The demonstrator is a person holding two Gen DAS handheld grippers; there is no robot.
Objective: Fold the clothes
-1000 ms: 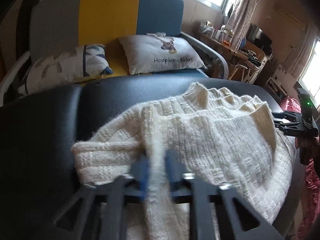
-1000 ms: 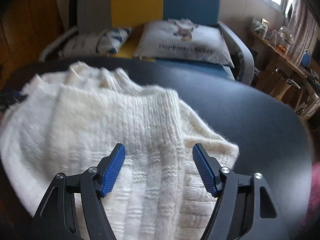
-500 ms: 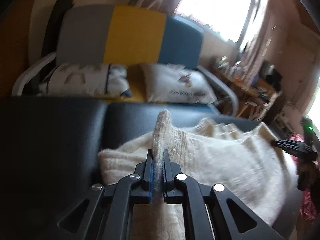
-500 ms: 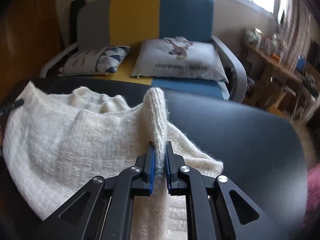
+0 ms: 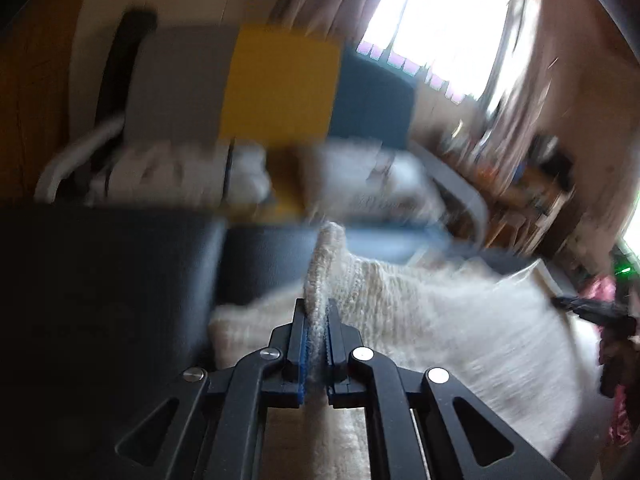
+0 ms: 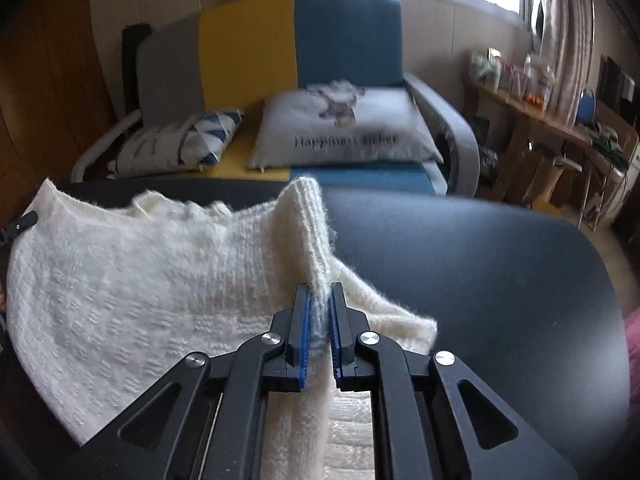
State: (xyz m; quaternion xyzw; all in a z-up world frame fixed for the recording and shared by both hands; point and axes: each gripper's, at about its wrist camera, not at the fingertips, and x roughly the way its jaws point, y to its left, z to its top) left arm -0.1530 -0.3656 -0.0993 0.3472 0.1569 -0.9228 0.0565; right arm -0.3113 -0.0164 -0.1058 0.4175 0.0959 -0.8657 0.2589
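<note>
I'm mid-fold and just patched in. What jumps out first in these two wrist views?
The cream knit sweater spread over the dark padded surface, with a ridge of it pinched in the right gripper and another in the left gripper. Behind stands a grey, yellow and blue sofa with pillows.

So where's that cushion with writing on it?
In the right wrist view, the cushion lies on the armchair's blue seat, beyond the white sweater.

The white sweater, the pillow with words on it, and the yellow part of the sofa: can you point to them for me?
white sweater (image 6: 132, 280), right wrist view, on its flat knitted body.
pillow with words (image 6: 384, 120), right wrist view, on its pale front above the writing.
yellow part of the sofa (image 6: 248, 52), right wrist view, on the backrest's middle panel.
</note>
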